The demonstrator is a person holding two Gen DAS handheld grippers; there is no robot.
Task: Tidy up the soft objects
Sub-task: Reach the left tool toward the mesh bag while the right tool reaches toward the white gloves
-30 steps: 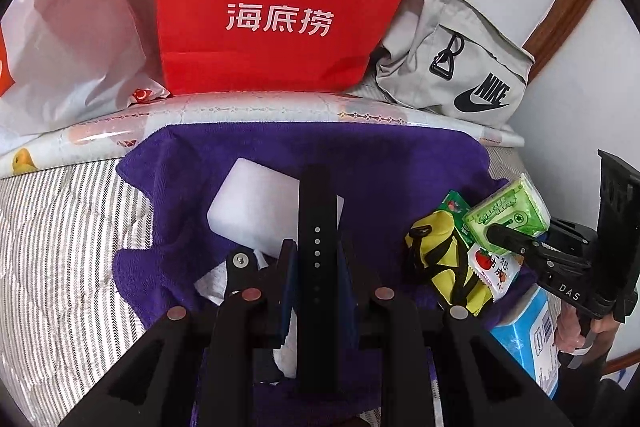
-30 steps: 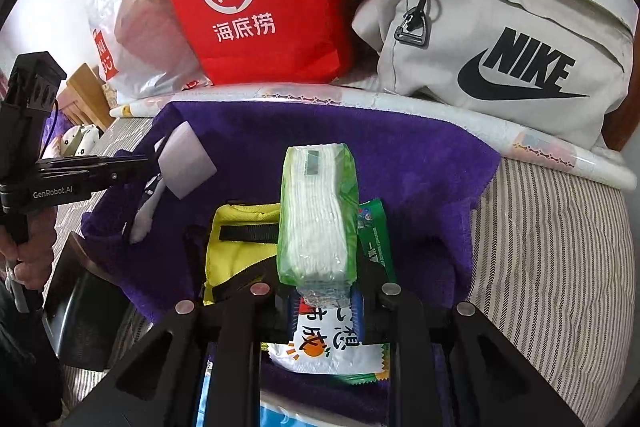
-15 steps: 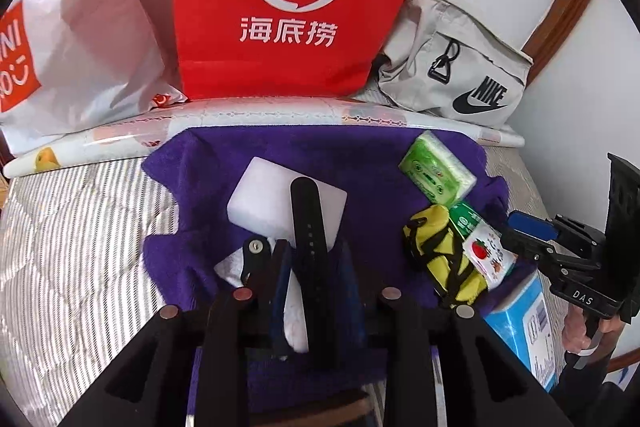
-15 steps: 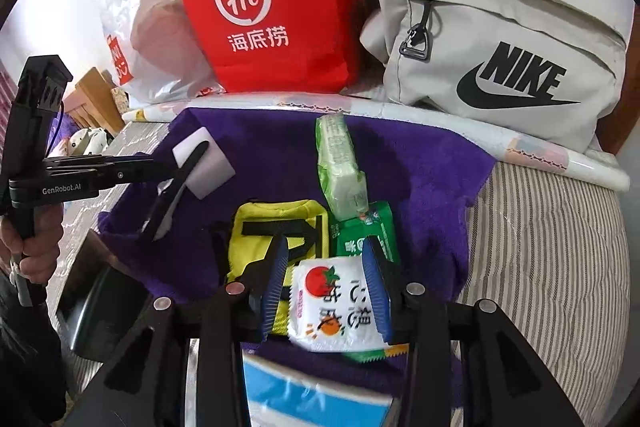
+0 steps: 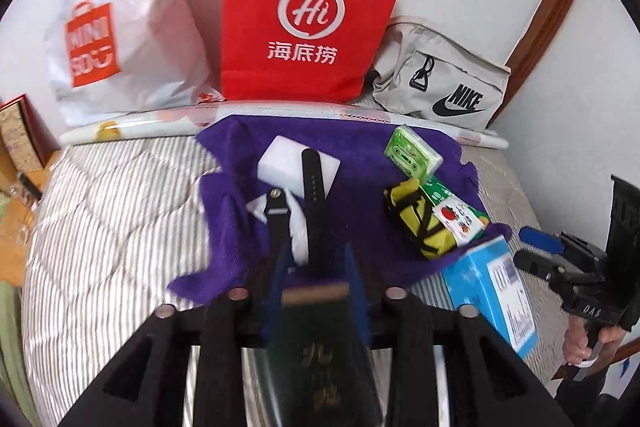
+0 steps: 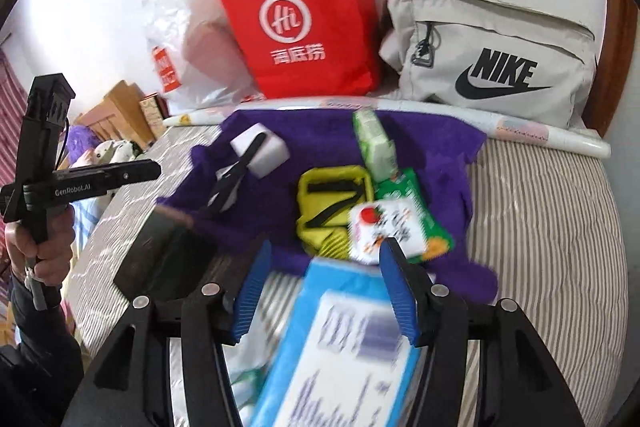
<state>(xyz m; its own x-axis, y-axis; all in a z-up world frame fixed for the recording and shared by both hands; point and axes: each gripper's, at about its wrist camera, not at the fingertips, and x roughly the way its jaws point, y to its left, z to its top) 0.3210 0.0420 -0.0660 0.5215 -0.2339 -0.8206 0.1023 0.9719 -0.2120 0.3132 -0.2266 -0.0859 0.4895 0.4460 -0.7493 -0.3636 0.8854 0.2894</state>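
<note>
A purple towel (image 5: 360, 163) (image 6: 320, 135) lies on the striped bed. On it lie a white sponge (image 5: 280, 163) (image 6: 264, 153), a black watch strap (image 5: 314, 195) (image 6: 232, 183), a green tissue pack (image 5: 412, 151) (image 6: 374, 143), a yellow pouch (image 5: 412, 223) (image 6: 328, 199) and a snack packet (image 5: 460, 219) (image 6: 386, 233). My left gripper (image 5: 316, 267) is open above a dark green booklet (image 5: 320, 347), back from the strap. My right gripper (image 6: 326, 283) is open over a blue box (image 6: 348, 339) (image 5: 492, 291).
A red paper bag (image 5: 308, 15) (image 6: 304, 19), a white plastic bag (image 5: 120, 39) and a grey Nike bag (image 5: 440, 91) (image 6: 492, 59) stand against the wall behind a rolled sheet (image 5: 160, 119). Wooden furniture (image 6: 120, 107) stands left of the bed.
The right gripper let go of the green tissue pack on the towel. The left gripper released the black strap. Both grippers pulled back toward the bed's near edge.
</note>
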